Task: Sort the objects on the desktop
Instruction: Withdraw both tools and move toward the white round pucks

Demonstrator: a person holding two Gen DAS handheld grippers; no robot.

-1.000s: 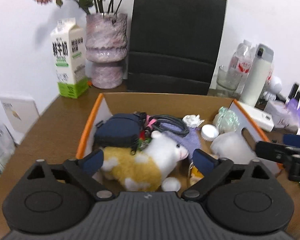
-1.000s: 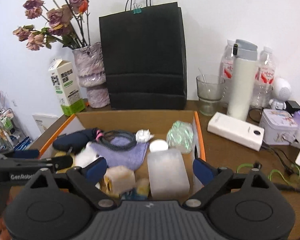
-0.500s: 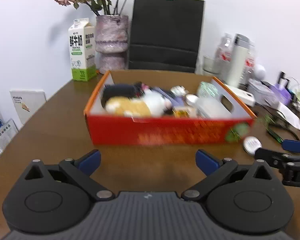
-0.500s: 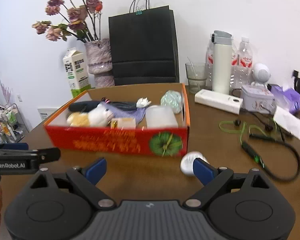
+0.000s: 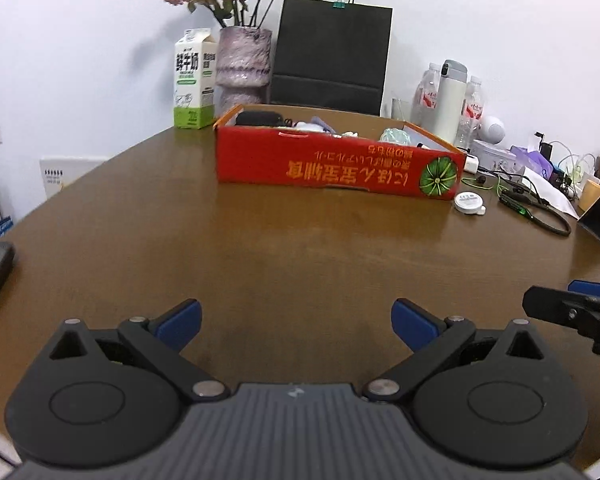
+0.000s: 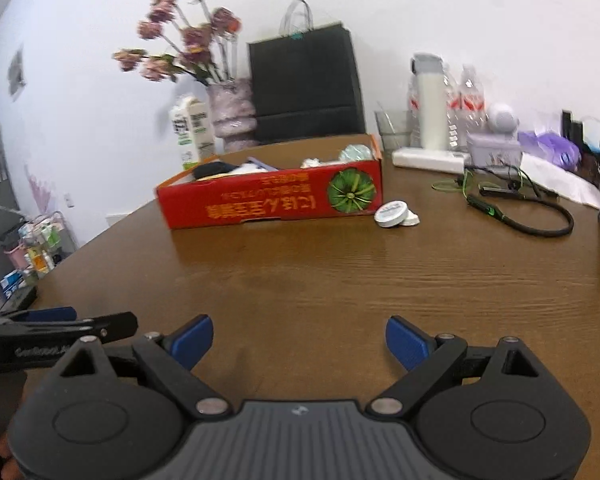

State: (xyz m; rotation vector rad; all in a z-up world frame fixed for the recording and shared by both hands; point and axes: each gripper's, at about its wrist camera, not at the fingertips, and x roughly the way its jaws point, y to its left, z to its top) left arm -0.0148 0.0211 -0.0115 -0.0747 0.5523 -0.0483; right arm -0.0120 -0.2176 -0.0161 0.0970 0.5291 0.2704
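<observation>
Box (image 5: pixel 332 168) contents mostly hidden.

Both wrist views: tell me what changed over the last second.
Both grippers pulled back from over the red box to low over the bare table. The left gripper and right gripper took hold of nothing; their jaws stay wide open and empty. The box, its contents, and the white round tin beside it stayed put.

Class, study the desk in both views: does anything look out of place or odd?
The small white round tin lies loose on the table beside the red box, while the other small items are inside it.
</observation>
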